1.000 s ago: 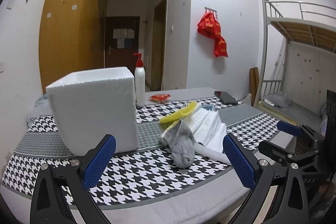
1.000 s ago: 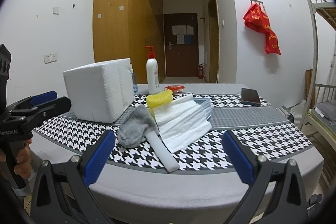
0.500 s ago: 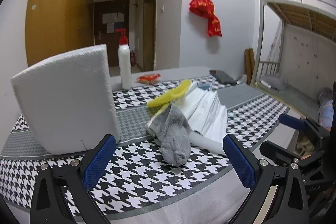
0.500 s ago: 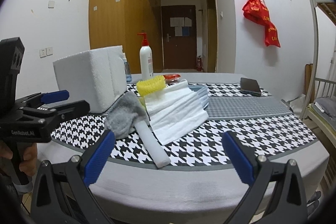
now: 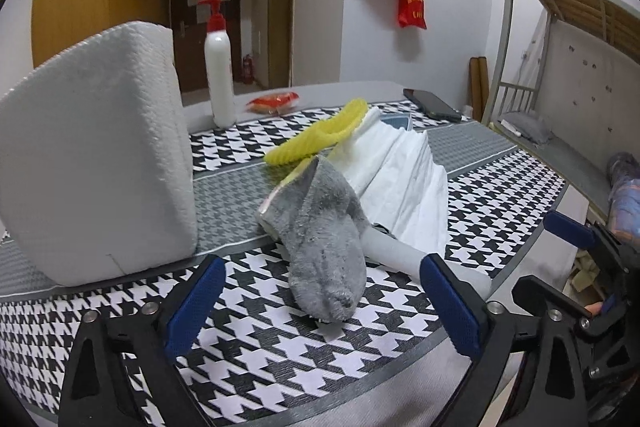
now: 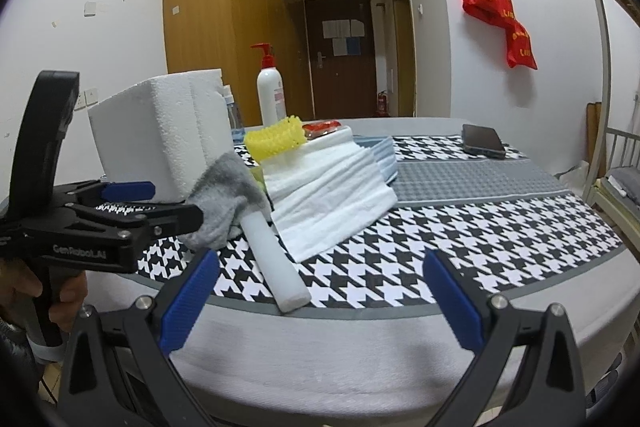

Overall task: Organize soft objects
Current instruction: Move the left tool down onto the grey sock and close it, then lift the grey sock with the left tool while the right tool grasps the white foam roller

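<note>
**Left claw closes in on the grey sock**

Closer than a second ago, the left claw [image 5: 320,301] now frames the grey sock [image 5: 324,239] low in the centre of its view — blue pads spread wide on either side, nothing between them touching. The right claw [image 6: 320,301] hangs at the near edge of the surface [image 6: 360,343], likewise spread wide and holding nothing.

From the sock outward: it lies draped over a white foam roll [image 6: 276,263] that points toward the surface's edge. Just behind it sits a stack of folded white towels [image 6: 328,195], with a yellow ribbed sponge [image 6: 276,141] resting on top at the back. Blue folded cloth [image 6: 380,155] shows under the towels' right side. At the left of both views stands a white foam block [image 5: 96,163] on the houndstooth mat [image 6: 460,251]. Farther back, a white pump bottle [image 5: 219,67] with a red top, a red packet [image 5: 274,101] and — toward the right — a dark phone [image 6: 482,141].
</note>
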The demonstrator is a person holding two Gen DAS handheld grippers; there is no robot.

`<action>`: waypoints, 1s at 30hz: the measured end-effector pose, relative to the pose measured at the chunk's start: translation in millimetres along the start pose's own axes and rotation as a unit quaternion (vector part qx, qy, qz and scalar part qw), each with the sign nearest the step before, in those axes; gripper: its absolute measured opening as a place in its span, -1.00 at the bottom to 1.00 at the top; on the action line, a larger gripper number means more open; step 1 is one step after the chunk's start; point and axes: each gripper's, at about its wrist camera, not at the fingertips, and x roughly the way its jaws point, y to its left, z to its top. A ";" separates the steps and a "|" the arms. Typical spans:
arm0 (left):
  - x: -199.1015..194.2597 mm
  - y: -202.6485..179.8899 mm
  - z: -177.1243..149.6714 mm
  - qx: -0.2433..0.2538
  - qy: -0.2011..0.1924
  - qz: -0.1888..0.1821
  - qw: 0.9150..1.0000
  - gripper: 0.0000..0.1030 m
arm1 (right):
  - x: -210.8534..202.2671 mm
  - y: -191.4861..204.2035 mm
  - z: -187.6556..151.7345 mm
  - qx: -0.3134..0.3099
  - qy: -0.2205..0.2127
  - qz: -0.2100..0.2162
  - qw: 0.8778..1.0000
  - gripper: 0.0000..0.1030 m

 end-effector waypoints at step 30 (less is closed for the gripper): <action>34.6 3.2 5.1 -0.029 0.052 -0.024 0.998 -0.67 | 17.5 -1.4 -3.6 0.004 0.014 0.016 1.000 0.99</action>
